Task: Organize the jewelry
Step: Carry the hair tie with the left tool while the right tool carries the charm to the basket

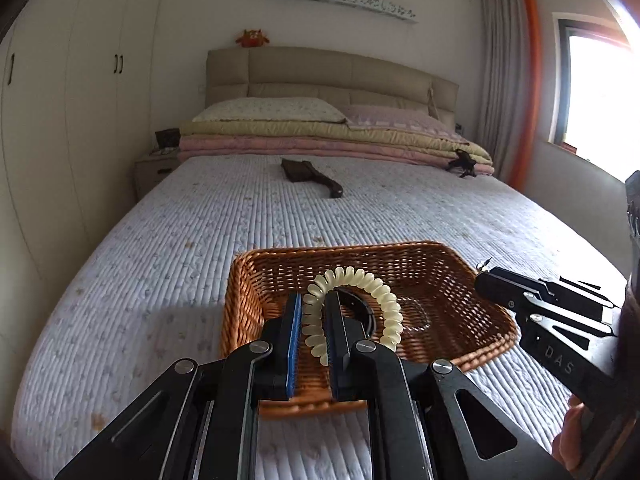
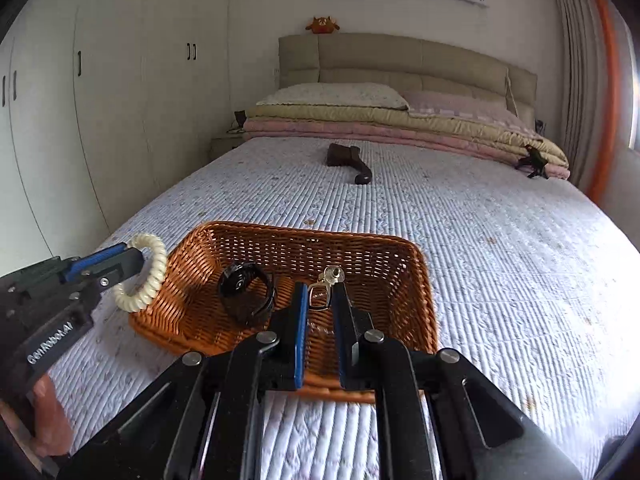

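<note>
Two tongs (image 1: 314,312) (image 2: 322,300), labelled "DAS", "GenRobot.AI"

One wicker basket (image 2: 360,256), one cream spiral bracelet (image 1: 384,300), one black watch (image 2: 246,292), one small earring (image 2: 326,284), one dark brush (image 2: 348,162).

Bed (image 1: 280,216): pale quilted cover with a small floral print. Upholstered beige headboard (image 1: 328,76). Two pillows, one cream (image 1: 268,110), one mauve (image 1: 396,120), lying on a stack of folded quilts (image 1: 320,140) at the head end. Dark brown brush-like object (image 1: 310,176), mid-bed; exact kind hard to tell. Small black item (image 1: 462,162) on the quilts' right end. Orange plush toy (image 1: 252,38) atop the headboard. White wardrobe (image 1: 80,120), left wall. Nightstand (image 1: 154,172) beside the bed. Carved white wall plaque (image 1: 340,0). Grey and orange curtains (image 1: 508,80); window (image 1: 596,96), right.
</note>
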`<state>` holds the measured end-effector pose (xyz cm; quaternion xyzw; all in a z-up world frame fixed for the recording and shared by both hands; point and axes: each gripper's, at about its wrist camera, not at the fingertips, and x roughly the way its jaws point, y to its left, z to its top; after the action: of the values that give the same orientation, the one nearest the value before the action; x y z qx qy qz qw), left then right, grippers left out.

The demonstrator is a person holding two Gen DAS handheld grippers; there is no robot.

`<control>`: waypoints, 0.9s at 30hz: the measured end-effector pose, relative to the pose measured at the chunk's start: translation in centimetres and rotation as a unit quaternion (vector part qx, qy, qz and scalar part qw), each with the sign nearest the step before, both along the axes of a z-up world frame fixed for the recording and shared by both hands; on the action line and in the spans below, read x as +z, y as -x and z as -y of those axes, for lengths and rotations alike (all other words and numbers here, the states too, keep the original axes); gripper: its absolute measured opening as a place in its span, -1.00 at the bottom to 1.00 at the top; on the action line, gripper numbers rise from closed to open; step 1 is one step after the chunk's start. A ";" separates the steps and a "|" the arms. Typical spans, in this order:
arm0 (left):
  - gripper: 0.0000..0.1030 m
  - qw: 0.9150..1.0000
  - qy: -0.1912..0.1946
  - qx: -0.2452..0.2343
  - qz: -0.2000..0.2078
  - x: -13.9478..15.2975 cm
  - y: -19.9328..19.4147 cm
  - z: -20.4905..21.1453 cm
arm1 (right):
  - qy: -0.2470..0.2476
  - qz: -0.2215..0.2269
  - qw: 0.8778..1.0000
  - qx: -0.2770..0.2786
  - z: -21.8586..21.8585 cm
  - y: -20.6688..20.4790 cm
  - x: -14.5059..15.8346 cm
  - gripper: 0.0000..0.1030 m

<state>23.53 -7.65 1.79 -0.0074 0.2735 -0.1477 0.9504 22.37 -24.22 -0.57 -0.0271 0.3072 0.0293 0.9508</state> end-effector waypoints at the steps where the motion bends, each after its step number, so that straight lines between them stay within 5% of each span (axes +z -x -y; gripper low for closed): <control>1: -0.78 1.000 0.001 0.001 -0.007 -0.3 -0.8 0.2 | -0.005 -0.006 1.000 -0.002 0.0 -1.0 -0.4 -0.72; 15: -0.78 0.997 -0.034 0.005 -0.062 -5.1 -5.0 1.3 | -0.057 -0.076 0.995 0.005 1.9 -6.1 -5.7 -0.72; 27: -0.72 0.997 -0.013 0.002 -0.081 -5.7 -5.7 0.5 | -0.054 -0.085 0.995 0.002 1.9 -6.4 -6.6 -0.72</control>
<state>29.19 -8.13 -3.92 -0.0078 0.3514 -0.1415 0.9255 28.78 -26.09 -7.22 0.0262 0.3850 0.0498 0.9212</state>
